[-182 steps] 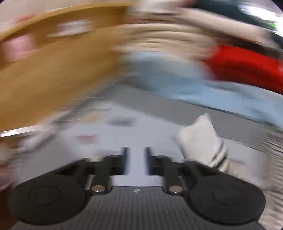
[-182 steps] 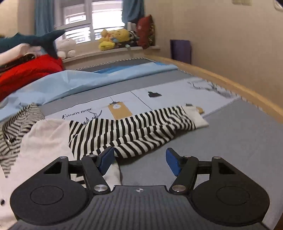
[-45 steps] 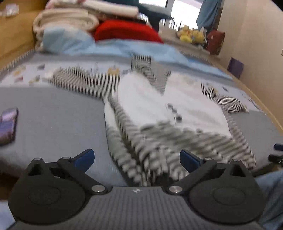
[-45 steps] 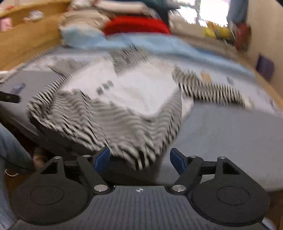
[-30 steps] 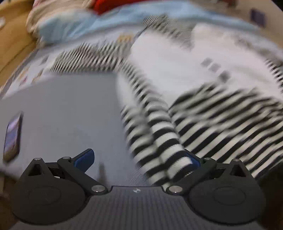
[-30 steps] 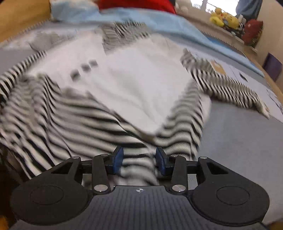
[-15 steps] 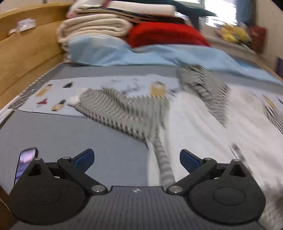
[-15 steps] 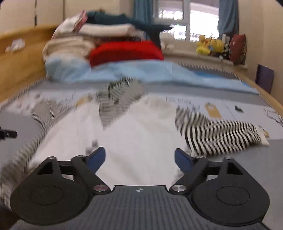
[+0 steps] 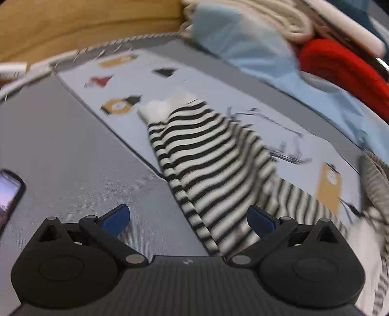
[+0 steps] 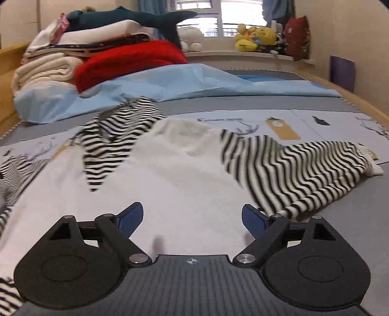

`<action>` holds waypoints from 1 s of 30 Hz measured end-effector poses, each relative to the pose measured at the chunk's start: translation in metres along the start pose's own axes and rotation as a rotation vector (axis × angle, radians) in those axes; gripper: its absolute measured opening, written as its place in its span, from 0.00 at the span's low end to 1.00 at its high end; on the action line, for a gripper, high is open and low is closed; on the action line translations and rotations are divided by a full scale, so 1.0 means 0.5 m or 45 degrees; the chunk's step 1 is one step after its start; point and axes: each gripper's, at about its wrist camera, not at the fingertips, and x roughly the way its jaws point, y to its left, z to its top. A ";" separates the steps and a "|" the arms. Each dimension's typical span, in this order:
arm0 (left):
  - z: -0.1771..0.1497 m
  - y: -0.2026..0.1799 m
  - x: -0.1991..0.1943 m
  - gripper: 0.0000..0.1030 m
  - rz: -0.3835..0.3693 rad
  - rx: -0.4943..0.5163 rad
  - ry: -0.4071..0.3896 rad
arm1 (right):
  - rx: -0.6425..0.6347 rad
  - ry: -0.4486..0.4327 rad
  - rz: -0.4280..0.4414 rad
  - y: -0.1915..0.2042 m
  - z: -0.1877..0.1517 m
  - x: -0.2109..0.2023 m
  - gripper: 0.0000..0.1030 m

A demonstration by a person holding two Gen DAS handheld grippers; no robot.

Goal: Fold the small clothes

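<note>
A small white garment (image 10: 184,175) with black-and-white striped sleeves and hood lies spread flat on the bed. Its striped hood (image 10: 116,128) points away from me. The right striped sleeve (image 10: 304,170) stretches to the right. My right gripper (image 10: 192,218) is open and empty, low over the white body. In the left wrist view the left striped sleeve (image 9: 211,155) with its white cuff (image 9: 167,107) runs up the sheet. My left gripper (image 9: 187,218) is open and empty, with the sleeve lying between and below its fingers.
A phone (image 9: 9,194) lies on the grey bedcover at the left edge. Folded blankets (image 10: 46,68), a red pillow (image 10: 128,60) and a light blue sheet (image 10: 170,85) are piled at the bed's far end. A wooden bed frame (image 9: 85,21) runs along the left.
Both grippers let go of the striped hem they had pulled. The left gripper has swung left and closer over the left sleeve. The right gripper has dropped a little nearer the white body.
</note>
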 end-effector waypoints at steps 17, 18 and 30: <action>0.036 0.002 0.097 1.00 0.095 -0.088 -0.013 | 0.010 0.041 -0.087 -0.009 -0.011 0.036 0.86; 0.039 0.001 0.100 1.00 0.086 -0.096 -0.017 | 0.004 0.044 -0.084 -0.007 -0.012 0.037 0.86; 0.083 -0.096 -0.019 0.04 -0.149 0.005 -0.176 | -0.015 0.050 -0.086 -0.003 -0.010 0.036 0.86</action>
